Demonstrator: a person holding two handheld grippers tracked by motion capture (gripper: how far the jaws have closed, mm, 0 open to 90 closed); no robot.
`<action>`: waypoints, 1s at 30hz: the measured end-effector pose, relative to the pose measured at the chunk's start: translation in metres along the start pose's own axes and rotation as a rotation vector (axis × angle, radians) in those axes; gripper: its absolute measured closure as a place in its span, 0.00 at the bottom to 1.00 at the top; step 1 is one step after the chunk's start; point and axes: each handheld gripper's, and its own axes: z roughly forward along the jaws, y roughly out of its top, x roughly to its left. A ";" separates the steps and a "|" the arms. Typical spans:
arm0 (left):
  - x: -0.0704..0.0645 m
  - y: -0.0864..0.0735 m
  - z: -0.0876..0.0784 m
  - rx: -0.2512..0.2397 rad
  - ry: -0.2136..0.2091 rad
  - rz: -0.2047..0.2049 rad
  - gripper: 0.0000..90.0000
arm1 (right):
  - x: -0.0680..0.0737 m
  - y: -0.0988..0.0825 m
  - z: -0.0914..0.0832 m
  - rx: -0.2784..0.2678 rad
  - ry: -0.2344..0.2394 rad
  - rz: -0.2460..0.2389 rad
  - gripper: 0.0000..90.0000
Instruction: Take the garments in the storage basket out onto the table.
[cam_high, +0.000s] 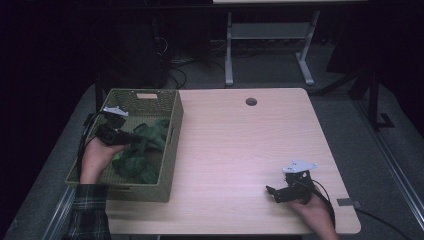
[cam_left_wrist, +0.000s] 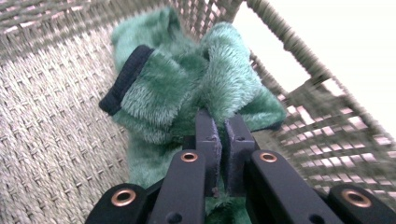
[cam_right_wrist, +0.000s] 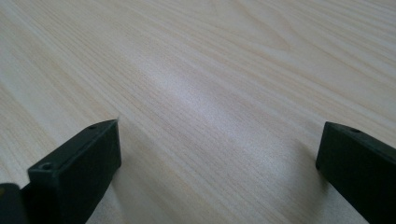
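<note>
A green fleece garment (cam_high: 142, 162) with a dark cuff lies bunched inside a woven basket (cam_high: 174, 131) at the table's left. My left gripper (cam_high: 136, 138) reaches into the basket from the left, shut on a fold of the cloth. In the left gripper view the jaws (cam_left_wrist: 223, 120) stand pressed together with the green fleece (cam_left_wrist: 187, 79) pinched between them, the basket wall (cam_left_wrist: 42, 121) behind it. My right gripper (cam_high: 271, 192) rests low over the table near the front right, open. In the right gripper view its jaws (cam_right_wrist: 219, 137) stand wide apart over bare wood.
The light wooden table (cam_high: 240, 140) has a round cable hole (cam_high: 251, 101) near its far edge. A white desk frame (cam_high: 270, 40) stands on the floor beyond the table. A person's hands and a plaid sleeve (cam_high: 90, 215) come in from the bottom.
</note>
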 end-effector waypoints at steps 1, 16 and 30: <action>-0.001 0.001 -0.004 -0.019 -0.015 -0.007 0.96 | 0.000 0.000 0.000 0.000 0.000 0.000 0.00; -0.019 0.034 -0.049 -0.127 -0.083 -0.006 0.97 | 0.001 0.000 0.000 -0.001 0.000 0.007 0.00; -0.042 0.072 -0.087 -0.205 -0.109 0.042 0.97 | 0.001 0.000 0.000 0.001 0.000 0.012 0.00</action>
